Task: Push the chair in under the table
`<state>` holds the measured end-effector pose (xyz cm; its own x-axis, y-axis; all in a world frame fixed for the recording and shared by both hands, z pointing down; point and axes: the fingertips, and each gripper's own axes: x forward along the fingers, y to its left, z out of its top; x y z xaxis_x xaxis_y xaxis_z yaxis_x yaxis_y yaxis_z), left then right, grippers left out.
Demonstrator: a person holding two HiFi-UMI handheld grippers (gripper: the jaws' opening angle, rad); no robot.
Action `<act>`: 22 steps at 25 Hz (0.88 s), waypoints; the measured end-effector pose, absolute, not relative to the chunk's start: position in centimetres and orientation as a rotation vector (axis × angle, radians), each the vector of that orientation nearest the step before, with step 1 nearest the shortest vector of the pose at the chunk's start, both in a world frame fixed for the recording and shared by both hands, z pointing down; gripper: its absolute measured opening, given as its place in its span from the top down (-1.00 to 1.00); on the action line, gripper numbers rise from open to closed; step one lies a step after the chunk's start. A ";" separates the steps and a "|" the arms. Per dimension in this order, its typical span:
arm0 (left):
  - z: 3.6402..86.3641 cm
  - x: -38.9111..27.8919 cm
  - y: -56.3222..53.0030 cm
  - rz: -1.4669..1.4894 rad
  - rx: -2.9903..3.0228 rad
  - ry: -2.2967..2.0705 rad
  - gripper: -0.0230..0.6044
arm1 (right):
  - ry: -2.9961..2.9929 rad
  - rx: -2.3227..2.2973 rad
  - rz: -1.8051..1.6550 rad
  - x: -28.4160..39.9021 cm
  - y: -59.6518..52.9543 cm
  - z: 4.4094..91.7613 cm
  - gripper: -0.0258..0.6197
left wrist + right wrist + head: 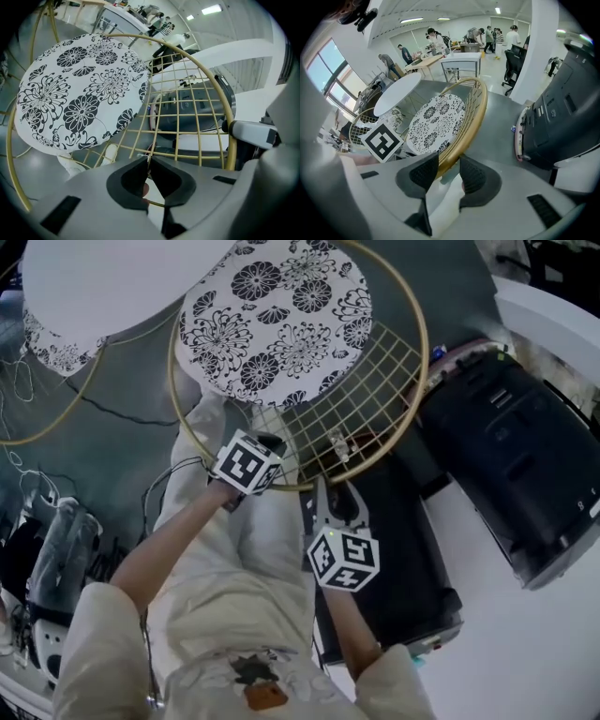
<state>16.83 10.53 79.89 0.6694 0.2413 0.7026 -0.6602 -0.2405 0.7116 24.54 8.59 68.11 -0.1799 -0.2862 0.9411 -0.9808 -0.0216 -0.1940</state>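
The chair has a gold wire frame and a round cushion (277, 320) with black flowers on white. Its hoop-shaped back rim (412, 381) curves towards me. The white round table (103, 282) stands at the upper left, beyond the chair. My left gripper (270, 444) is at the lower part of the wire back, shut on a thin gold wire (150, 152) of the grid. My right gripper (339, 491) points steeply down at the rim's near edge. The thick gold rim (471, 126) runs between its jaws, which stand open, with a gap beside the right pad.
A large black machine (516, 465) sits close on the chair's right, with a black case (394, 549) below it. A second chair with a flowered cushion (52, 348) is under the table at the left. Cables (112, 409) lie on the grey floor. People (487, 35) work far behind.
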 end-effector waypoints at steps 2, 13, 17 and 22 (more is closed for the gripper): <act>79.5 16.7 10.3 0.884 1.601 -0.338 0.87 | -1.527 1.354 1.259 24.3 8.3 67.7 0.50; 78.7 15.7 9.9 0.888 1.588 -0.291 0.87 | -1.545 1.364 1.294 23.4 8.0 66.8 0.50; 78.7 15.7 9.8 0.876 1.585 -0.269 0.87 | -1.527 1.346 1.311 23.3 8.0 67.0 0.49; 79.2 16.1 10.1 0.885 1.578 -0.257 0.87 | -1.486 1.351 1.320 23.9 8.3 67.7 0.50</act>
